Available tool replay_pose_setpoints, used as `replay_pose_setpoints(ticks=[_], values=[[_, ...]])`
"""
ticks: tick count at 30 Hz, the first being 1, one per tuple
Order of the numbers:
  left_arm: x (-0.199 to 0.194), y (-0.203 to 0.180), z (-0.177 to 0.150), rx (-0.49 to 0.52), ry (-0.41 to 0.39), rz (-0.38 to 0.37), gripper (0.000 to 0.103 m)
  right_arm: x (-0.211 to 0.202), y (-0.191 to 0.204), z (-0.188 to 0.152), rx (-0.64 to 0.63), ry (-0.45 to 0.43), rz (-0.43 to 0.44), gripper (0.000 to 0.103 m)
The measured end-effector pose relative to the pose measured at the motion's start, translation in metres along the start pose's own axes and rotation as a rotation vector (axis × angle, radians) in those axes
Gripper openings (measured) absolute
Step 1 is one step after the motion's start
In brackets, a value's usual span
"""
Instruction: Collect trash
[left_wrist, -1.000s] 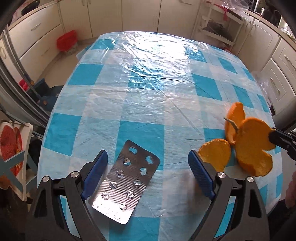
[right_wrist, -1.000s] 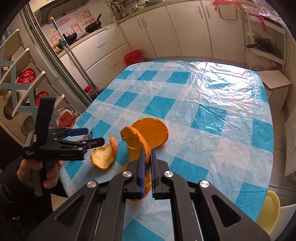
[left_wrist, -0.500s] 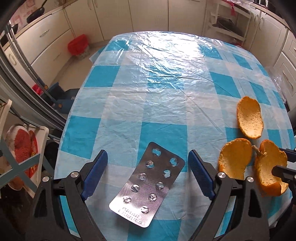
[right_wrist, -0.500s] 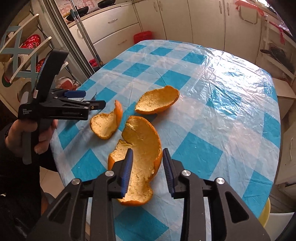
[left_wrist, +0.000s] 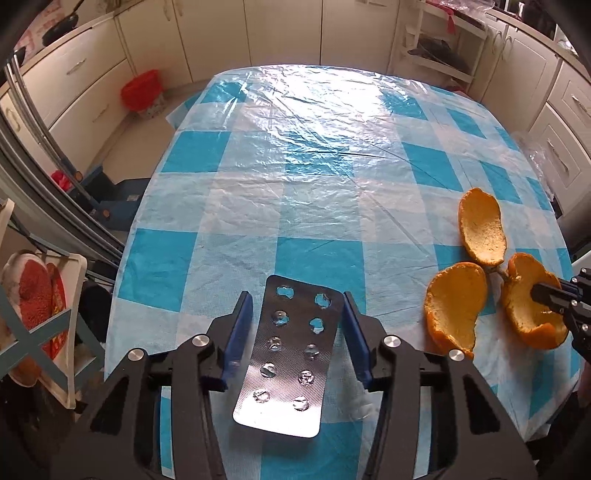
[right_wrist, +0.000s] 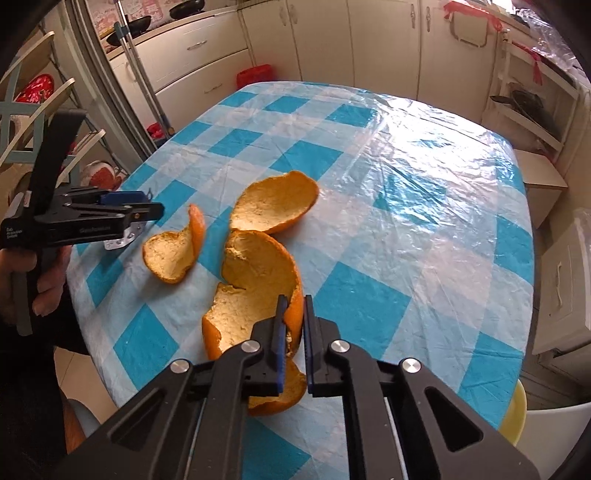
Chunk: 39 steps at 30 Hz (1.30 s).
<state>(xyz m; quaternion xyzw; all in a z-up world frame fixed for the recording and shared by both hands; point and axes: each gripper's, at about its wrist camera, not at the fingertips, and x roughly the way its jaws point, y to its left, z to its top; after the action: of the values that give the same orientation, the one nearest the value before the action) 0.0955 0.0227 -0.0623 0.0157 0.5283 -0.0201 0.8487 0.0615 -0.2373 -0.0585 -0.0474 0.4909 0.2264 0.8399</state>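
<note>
A silver pill blister pack lies on the blue-checked tablecloth between the blue pads of my left gripper; the pads stand at its two long edges and seem to touch them. A three-lobed orange peel lies at the table's right. My right gripper is shut on the rim of the nearest peel lobe. The left gripper shows in the right wrist view with the blister pack under it. The right gripper's tip shows in the left wrist view.
The oval table is covered with clear plastic over the checked cloth. A red bin stands on the floor by white cabinets. A rack with red items stands left of the table. A yellow stool is at the right edge.
My left gripper's jaws have closed in from wide open onto the blister pack's edges. My right gripper set the peel down, opened, then closed again on the nearest lobe's rim.
</note>
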Motion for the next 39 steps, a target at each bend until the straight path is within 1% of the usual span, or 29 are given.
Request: replay_pose_setpoints(ticks=[2,4,5,6,9,10,11,12,13,17,21,27,32,39], values=[[-0.002,0.002,-0.002,-0.008,0.003,-0.010,0.046,0.000,-0.004,-0.001,0.019,0.004,-0.007,0.009],[-0.003,0.003,-0.004,-0.011,0.011,-0.006,0.055,0.000,-0.005,-0.002,0.034,0.003,-0.004,0.009],[-0.003,0.005,-0.005,-0.017,0.013,-0.004,0.062,0.000,-0.006,-0.003,0.039,0.002,-0.005,0.009],[-0.003,0.006,-0.007,-0.020,0.010,0.001,0.063,0.000,-0.006,-0.003,0.043,0.002,-0.005,0.009],[-0.004,0.004,-0.012,0.002,0.001,0.021,0.063,0.000,-0.005,-0.005,0.049,0.001,-0.007,0.009],[-0.004,0.003,-0.012,0.006,-0.005,0.024,0.063,-0.001,-0.005,-0.006,0.048,0.001,-0.009,0.009],[-0.005,0.002,-0.013,0.010,-0.010,0.018,0.057,-0.001,-0.005,-0.006,0.049,-0.001,-0.010,0.009],[-0.006,0.000,-0.013,0.017,-0.015,0.014,0.045,-0.001,-0.004,-0.006,0.049,-0.001,-0.011,0.009],[-0.007,-0.002,-0.013,0.026,-0.018,0.008,0.040,0.000,-0.004,-0.006,0.049,-0.003,-0.011,0.009],[-0.010,-0.004,-0.012,0.026,-0.027,-0.005,0.040,-0.002,-0.001,-0.004,0.044,-0.022,-0.017,0.009],[-0.021,-0.003,-0.007,0.001,-0.076,-0.018,0.040,-0.007,0.001,-0.003,0.037,-0.043,-0.027,0.009],[-0.038,-0.003,-0.001,-0.053,-0.145,-0.080,0.040,-0.012,0.004,-0.002,0.015,-0.054,-0.056,0.009],[-0.049,-0.014,0.003,-0.052,-0.187,-0.121,0.040,-0.018,0.012,-0.002,-0.027,-0.065,-0.095,0.009],[-0.055,-0.033,0.006,-0.037,-0.207,-0.168,0.040,-0.028,0.018,-0.003,-0.058,-0.083,-0.136,0.009]])
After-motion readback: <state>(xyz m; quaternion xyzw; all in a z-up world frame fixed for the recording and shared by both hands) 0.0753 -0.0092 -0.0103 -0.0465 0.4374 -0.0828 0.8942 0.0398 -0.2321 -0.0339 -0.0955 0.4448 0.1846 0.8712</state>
